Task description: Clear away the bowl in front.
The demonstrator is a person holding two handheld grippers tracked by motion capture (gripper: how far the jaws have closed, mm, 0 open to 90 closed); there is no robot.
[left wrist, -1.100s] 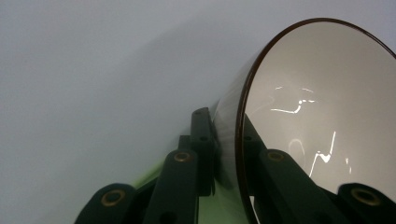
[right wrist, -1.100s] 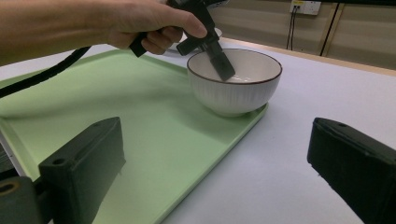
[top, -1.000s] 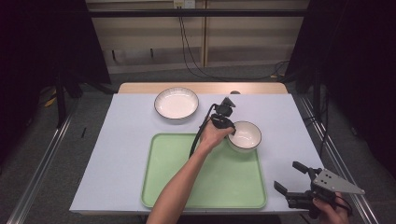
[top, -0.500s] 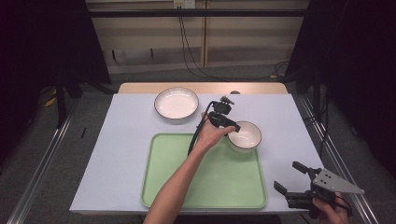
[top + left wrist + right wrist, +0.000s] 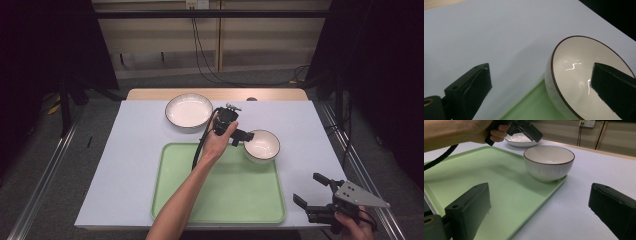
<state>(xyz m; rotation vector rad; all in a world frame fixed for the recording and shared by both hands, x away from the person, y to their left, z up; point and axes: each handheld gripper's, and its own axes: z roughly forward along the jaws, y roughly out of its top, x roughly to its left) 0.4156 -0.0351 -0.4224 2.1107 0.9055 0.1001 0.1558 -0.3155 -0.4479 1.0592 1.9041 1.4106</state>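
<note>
White table (image 5: 125,165) bearing a green tray (image 5: 220,195); a shallow dish (image 5: 189,111) lies beyond the tray's far edge, and a ribbed bowl (image 5: 261,145) sits on the tray's far right corner. Left gripper (image 5: 239,135), just beside the bowl, jaws wide apart and empty. Right gripper (image 5: 312,196), off the tray's near right corner, likewise spread and empty.

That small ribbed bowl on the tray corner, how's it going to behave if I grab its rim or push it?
The small ribbed bowl looks glazed and hard, so probably stiff, breakable and slippery at the rim. It sits on the edge of the green tray, so a sideways push might tip it. The open left gripper is beside it.
</note>
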